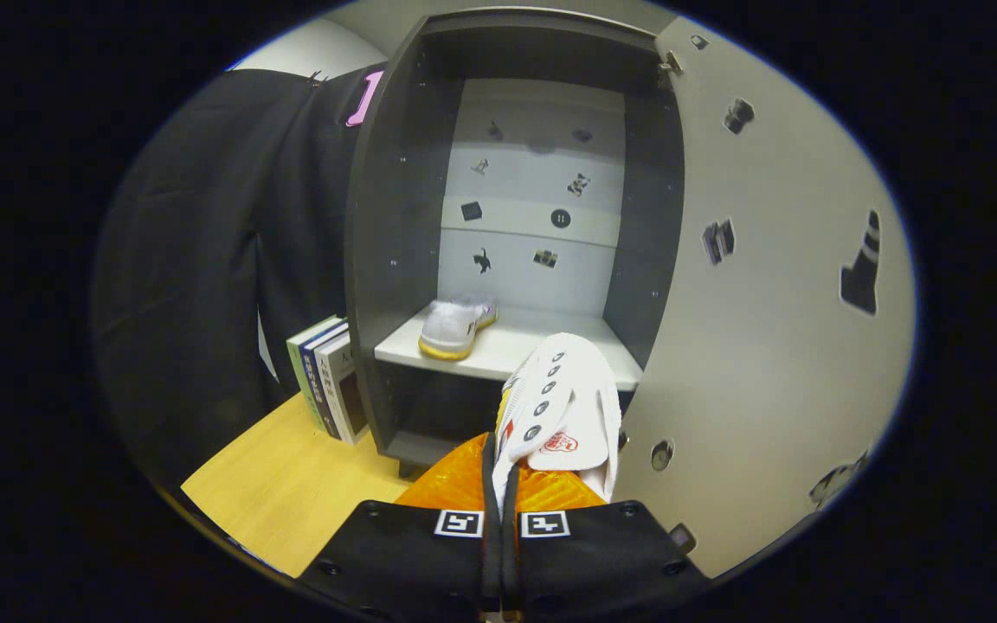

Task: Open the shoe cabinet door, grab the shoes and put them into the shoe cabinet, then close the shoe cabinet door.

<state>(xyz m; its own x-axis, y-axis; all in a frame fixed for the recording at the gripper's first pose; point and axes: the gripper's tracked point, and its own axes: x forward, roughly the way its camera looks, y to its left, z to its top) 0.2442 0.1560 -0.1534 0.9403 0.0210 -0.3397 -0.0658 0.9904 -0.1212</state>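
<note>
2 shoes [455, 324] [563, 407], 3 books [330, 376], 1 cabinet [395, 260] w/ 1 door [767, 346], 1 tool [503, 484].

Counter [291, 484] looked like pale matt wood laminate. Cabinet [395, 260] panels were smooth, matt; held shoe [563, 407] looked cloth, white.

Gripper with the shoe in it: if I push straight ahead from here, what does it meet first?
Probably the front edge of the white shelf. The gripper, shut on the held shoe, points at that edge, so the shoe's toe would meet it first. Depth is unclear. The other shoe sits further in, to the side.
</note>
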